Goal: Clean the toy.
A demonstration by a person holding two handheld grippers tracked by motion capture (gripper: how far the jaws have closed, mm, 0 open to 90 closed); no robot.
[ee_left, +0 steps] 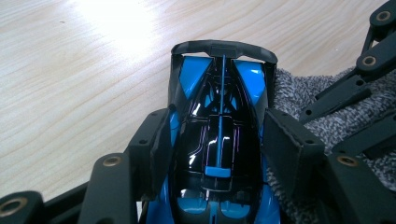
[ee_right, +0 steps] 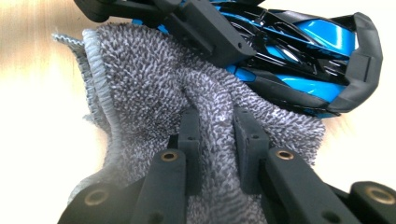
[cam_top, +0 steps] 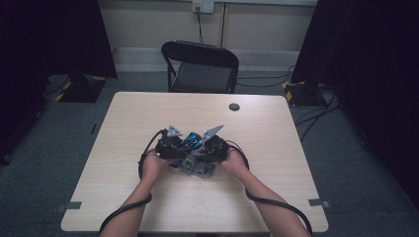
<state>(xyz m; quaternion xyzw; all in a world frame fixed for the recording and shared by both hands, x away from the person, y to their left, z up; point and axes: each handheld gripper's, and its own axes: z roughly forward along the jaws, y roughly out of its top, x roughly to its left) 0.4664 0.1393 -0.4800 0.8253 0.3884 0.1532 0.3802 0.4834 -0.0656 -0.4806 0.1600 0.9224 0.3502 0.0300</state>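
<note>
Left gripper (ee_left: 215, 140) clamps the blue and black toy car (ee_left: 219, 121) by its sides, jaws partway closed on the body, steadying it just above the table (cam_top: 148, 113) near the middle; right gripper (ee_right: 217, 144) is pinched nearly shut on a fold of grey cloth (ee_right: 140, 79) pressed against the car's flank, likely to wipe it

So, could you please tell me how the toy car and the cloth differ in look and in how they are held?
The toy car is glossy blue and black, rigid; the cloth is grey, nubbly and crumpled. The left tool grips the car's sides; the right tool pinches a fold of cloth. The cloth lies against the car.
</note>
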